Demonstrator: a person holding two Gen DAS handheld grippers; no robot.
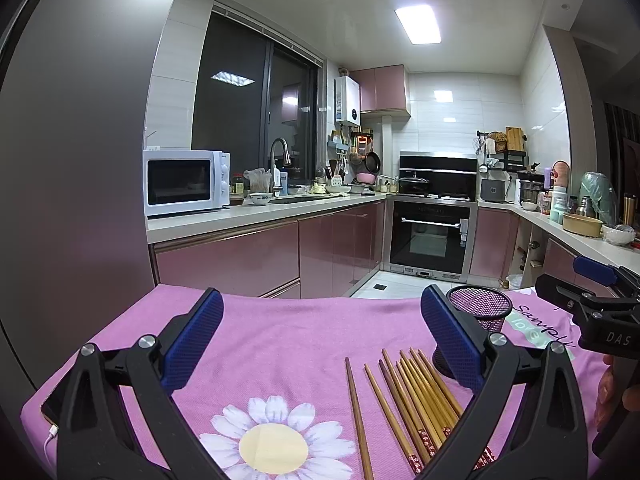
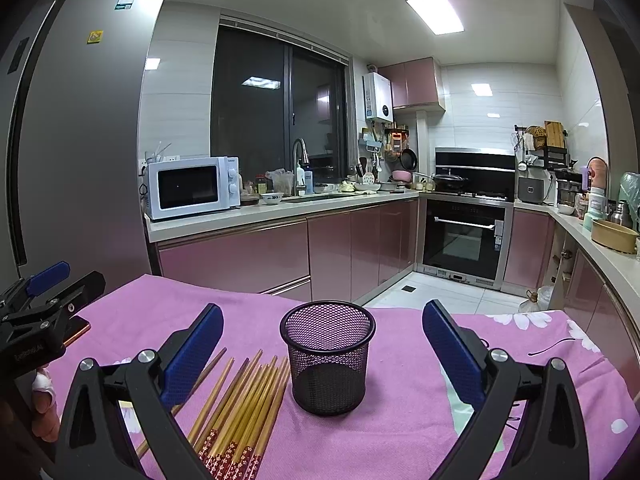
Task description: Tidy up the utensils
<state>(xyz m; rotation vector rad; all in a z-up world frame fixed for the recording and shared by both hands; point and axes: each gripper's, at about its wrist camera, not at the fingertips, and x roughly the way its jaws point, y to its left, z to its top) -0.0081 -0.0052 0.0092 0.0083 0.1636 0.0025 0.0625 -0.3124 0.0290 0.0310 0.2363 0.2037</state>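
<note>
Several wooden chopsticks (image 1: 408,400) with red patterned ends lie side by side on the pink cloth; they also show in the right wrist view (image 2: 240,408). A black mesh cup (image 2: 328,356) stands upright and empty just right of them; in the left wrist view the cup (image 1: 480,306) is partly behind my right finger. My left gripper (image 1: 320,340) is open above the cloth, left of the chopsticks. My right gripper (image 2: 322,354) is open, its fingers on either side of the cup and apart from it. Each gripper shows at the edge of the other's view.
The pink flowered cloth (image 2: 400,432) covers a table whose far edge drops to the kitchen floor. A phone (image 2: 78,330) lies at the cloth's left edge. A grey fridge (image 2: 80,160) stands to the left. Counters with a microwave (image 2: 192,186) and an oven (image 2: 464,236) lie beyond.
</note>
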